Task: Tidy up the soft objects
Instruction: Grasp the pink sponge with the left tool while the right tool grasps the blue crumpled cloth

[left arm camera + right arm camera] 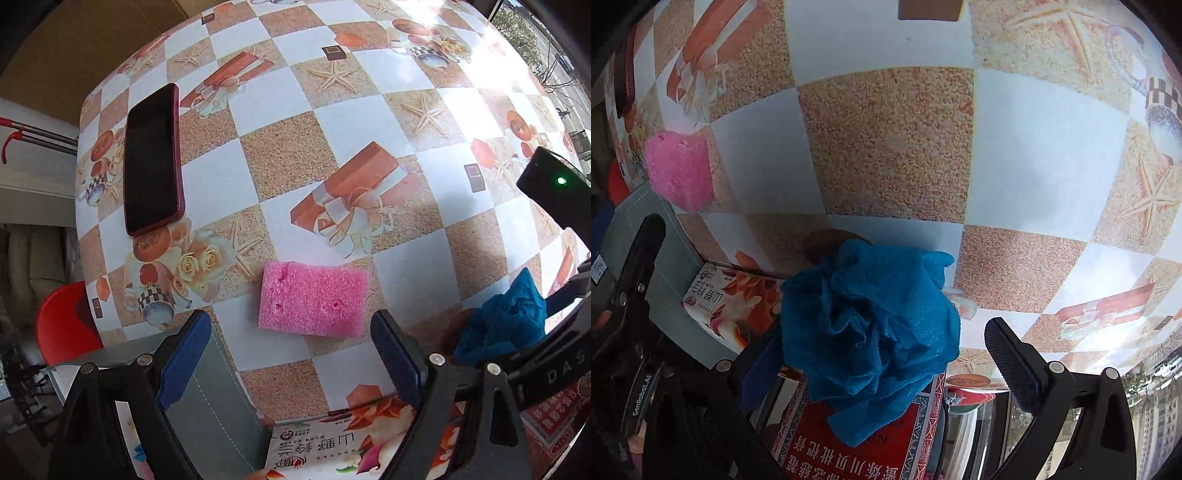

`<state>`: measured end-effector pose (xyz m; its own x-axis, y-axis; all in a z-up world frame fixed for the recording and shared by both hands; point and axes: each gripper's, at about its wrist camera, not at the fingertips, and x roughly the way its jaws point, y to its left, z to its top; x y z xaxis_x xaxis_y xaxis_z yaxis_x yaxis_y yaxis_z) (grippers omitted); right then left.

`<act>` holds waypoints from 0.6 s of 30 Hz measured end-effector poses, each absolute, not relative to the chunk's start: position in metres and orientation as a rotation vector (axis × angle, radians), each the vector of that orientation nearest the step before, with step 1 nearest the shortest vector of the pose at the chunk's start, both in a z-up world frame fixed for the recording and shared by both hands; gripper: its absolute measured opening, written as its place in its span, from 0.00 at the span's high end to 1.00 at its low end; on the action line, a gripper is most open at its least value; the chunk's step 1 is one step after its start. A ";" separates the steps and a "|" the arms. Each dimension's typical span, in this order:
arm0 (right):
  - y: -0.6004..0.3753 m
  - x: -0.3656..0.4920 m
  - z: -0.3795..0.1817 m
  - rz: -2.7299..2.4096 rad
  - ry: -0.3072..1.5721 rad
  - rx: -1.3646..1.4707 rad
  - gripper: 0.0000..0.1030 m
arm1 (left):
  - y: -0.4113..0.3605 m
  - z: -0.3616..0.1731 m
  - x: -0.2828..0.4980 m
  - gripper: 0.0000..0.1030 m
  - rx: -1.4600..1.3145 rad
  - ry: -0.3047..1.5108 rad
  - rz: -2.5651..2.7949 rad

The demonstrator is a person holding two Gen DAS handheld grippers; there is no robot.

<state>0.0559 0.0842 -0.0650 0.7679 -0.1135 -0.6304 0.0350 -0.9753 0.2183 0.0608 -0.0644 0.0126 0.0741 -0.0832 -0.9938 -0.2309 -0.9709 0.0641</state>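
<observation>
A pink sponge [314,301] lies flat on the checkered tablecloth, just beyond my open, empty left gripper [291,354]; it also shows at the left of the right wrist view [679,170]. A crumpled blue cloth [871,332] sits between the fingers of my right gripper [886,354], whose jaws are spread wide; the cloth leans against the left finger and hangs over a red box [857,450]. The cloth also shows at the right of the left wrist view [506,325]. Whether the cloth rests on the box or is carried, I cannot tell.
A dark phone in a red case [153,158] lies at the left of the table. A grey fabric box [218,410] and a printed snack packet [332,450] lie near the front edge. A red stool [66,325] stands beyond the table's left edge.
</observation>
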 end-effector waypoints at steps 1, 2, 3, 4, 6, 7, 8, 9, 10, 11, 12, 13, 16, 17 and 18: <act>0.082 0.055 -0.065 -1.006 0.000 2.736 0.00 | -0.062 0.006 0.059 0.12 -2.235 0.337 2.023; 0.082 0.055 -0.066 -1.017 0.076 2.733 0.00 | -0.060 0.000 0.058 0.12 -2.248 0.347 2.006; 0.083 0.056 -0.067 -1.019 0.131 2.733 0.00 | -0.059 -0.006 0.057 0.12 -2.261 0.353 1.987; 0.085 0.057 -0.069 -1.009 0.153 2.732 0.00 | -0.057 -0.010 0.056 0.12 -2.272 0.357 1.974; 0.094 0.058 -0.071 -1.023 0.150 2.725 0.00 | -0.055 -0.017 0.054 0.12 -2.288 0.369 1.959; 0.102 0.056 -0.071 -1.062 0.166 2.727 0.00 | -0.055 -0.020 0.054 0.12 -2.295 0.372 1.952; 0.112 0.054 -0.070 -1.117 0.194 2.731 0.00 | -0.055 -0.023 0.053 0.12 -2.301 0.373 1.947; 0.124 0.051 -0.069 -1.187 0.221 2.733 0.00 | -0.055 -0.026 0.053 0.12 -2.306 0.371 1.943; 0.138 0.047 -0.068 -1.261 0.244 2.735 0.00 | -0.055 -0.028 0.052 0.12 -2.311 0.370 1.942; 0.152 0.044 -0.065 -1.339 0.250 2.740 0.00 | -0.056 -0.030 0.052 0.11 -2.313 0.364 1.947; 0.167 0.040 -0.060 -1.424 0.217 2.735 0.00 | -0.058 -0.031 0.051 0.11 -2.307 0.339 1.959; 0.180 0.037 -0.054 -1.503 0.152 2.714 0.00 | -0.060 -0.030 0.050 0.11 -2.304 0.315 1.970; 0.202 0.038 -0.035 -1.645 -0.064 2.612 0.00 | -0.063 -0.031 0.045 0.11 -2.296 0.250 1.990; 0.204 0.041 -0.031 -1.677 -0.100 2.588 0.00 | -0.064 -0.032 0.045 0.11 -2.293 0.226 1.994; 0.205 0.044 -0.029 -1.721 -0.111 2.564 0.00 | -0.064 -0.032 0.044 0.11 -2.290 0.204 1.996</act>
<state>0.0436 0.2050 -0.0292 0.3775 -0.0882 -0.9218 -0.0314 -0.9961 0.0825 0.0443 -0.0645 -0.0319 0.1334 -0.0376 -0.9904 -0.1638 -0.9864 0.0154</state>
